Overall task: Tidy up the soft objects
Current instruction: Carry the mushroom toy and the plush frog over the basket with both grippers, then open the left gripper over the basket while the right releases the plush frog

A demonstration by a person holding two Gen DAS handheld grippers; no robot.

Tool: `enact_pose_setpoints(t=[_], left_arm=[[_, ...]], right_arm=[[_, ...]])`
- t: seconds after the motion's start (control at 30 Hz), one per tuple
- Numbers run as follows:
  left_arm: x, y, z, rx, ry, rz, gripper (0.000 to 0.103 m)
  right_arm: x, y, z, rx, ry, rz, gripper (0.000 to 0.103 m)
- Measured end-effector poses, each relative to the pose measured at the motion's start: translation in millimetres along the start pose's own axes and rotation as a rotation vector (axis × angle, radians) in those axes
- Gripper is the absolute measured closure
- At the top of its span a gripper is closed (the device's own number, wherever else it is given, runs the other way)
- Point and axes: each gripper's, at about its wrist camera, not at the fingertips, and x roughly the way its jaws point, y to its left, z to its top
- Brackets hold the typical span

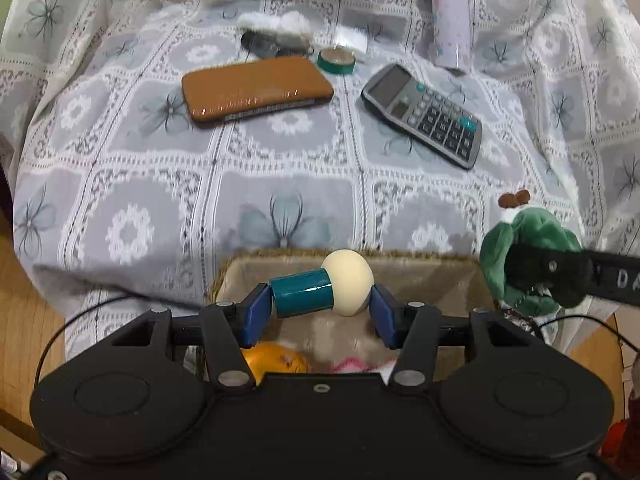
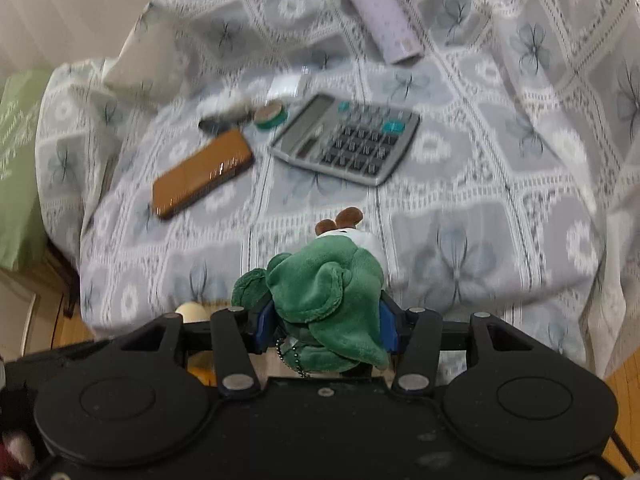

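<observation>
My left gripper [image 1: 320, 312] is shut on a mushroom-shaped soft toy [image 1: 324, 290] with a teal stem and cream cap, held over a lined woven basket [image 1: 420, 276] at the cloth's near edge. Inside the basket lie an orange toy [image 1: 276, 362] and a pink-and-white toy [image 1: 356, 364]. My right gripper [image 2: 326, 322] is shut on a green plush toy [image 2: 320, 292] with a white head and brown ears. The same plush [image 1: 520, 240] shows at the right of the left wrist view, beside the basket.
On the floral cloth lie a brown case [image 1: 256, 90], a grey calculator [image 1: 424, 114], a green tape roll [image 1: 336, 60], a lilac bottle [image 1: 450, 20], a dark item with white fluff [image 1: 276, 36] and a small white box [image 1: 352, 38]. Wooden floor [image 1: 24, 320] lies below.
</observation>
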Motion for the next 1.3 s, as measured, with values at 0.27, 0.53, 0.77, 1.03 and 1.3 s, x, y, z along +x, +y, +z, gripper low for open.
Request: enact_pose_setpoints(t=[0.27,0.53,0.77,1.03,1.3], left_arm=[[-1,5,-19,-0.011,0.041,0.006,0.051],[-4,9,-21,-0.034,0.035,0.008,0.051],[-5,13,-22,-0.053,0.035,0.006,0.050],[-3,11,-20,-0.060,0.031,0.007,0.039],[-4,11,-18,-0.068,0.025,0.007,0.039]], right_arm=[[-5,4,-27,-0.041,0.070,-0.007,0.053],[-8,13,-37,-0.076,0.093,-0.009,0.053],[-8,16,-41,-0.088,0.114,-0.006,0.052],[-11,14,-43,-0.094,0.124,-0.013,0.047],[-14,15,-40,-0.089,0.105,-0.006,0.048]])
